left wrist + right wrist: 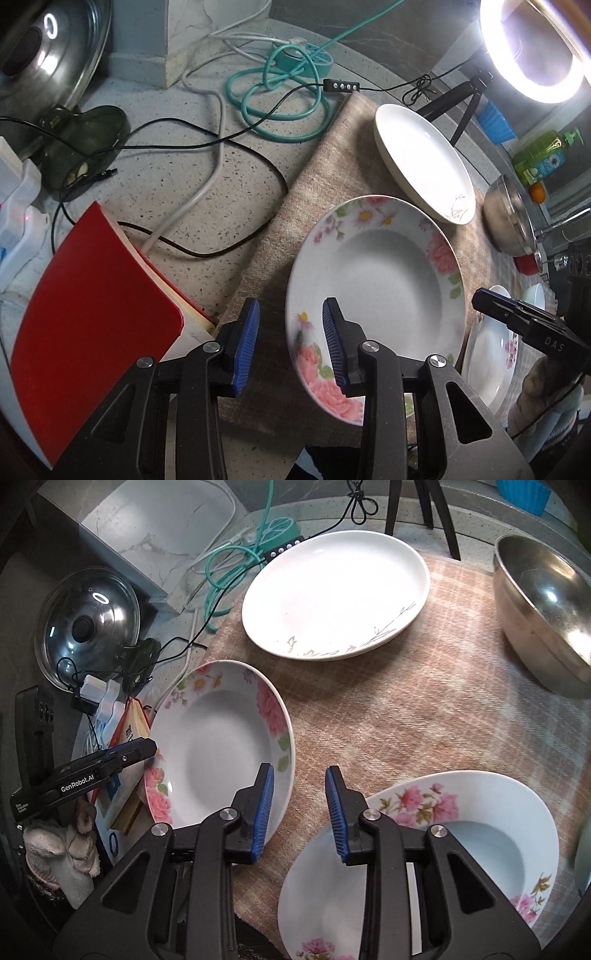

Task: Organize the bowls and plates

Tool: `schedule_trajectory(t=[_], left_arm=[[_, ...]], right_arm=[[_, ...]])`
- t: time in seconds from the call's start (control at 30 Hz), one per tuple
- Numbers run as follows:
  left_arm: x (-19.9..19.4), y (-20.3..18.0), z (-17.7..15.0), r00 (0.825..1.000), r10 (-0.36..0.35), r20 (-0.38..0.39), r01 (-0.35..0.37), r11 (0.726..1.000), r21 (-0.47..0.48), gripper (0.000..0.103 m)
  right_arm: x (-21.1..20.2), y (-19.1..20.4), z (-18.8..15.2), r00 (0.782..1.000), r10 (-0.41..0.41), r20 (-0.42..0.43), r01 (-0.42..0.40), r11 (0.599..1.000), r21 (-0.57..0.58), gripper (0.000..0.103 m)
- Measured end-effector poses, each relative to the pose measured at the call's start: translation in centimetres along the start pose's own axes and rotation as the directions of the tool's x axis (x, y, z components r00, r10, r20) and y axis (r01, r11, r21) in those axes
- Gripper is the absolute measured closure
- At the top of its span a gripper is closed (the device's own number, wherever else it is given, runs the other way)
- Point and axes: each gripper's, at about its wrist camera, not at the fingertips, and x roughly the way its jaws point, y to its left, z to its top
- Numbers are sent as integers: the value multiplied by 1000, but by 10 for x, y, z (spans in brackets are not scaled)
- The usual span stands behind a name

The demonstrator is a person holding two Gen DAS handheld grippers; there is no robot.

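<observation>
A deep plate with pink roses on its rim [388,280] [214,757] lies on the woven mat [332,166] [406,720]. My left gripper [291,343] straddles its left rim, one blue pad over the well and the other outside; neither pad touches the rim. On the opposite rim my right gripper [301,812] stands the same way, jaws apart. Each gripper shows in the other's view: the right gripper [517,317] and the left gripper [122,755]. A white oval plate with gold leaves [421,158] [332,594] lies further back.
A second floral deep plate [487,354] [480,849] sits just right of the right gripper. A steel bowl [509,221] [546,609] stands at the mat's far right. Left of the mat are a red book [92,314], loose cables [221,147] and a pot lid [88,624].
</observation>
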Motion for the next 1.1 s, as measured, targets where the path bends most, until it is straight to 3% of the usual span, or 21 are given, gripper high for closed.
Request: schedule_trajectory(t=[0.47, 1.1], left_arm=[[11, -1, 4, 999, -29, -31, 29, 999, 12, 89], [8, -4, 4, 1000, -22, -19, 22, 1000, 21, 90]], right_arm=[[21, 6, 5, 999, 2, -41, -3, 1000, -14, 92], [22, 7, 5, 999, -11, -34, 11, 1000, 5, 92]])
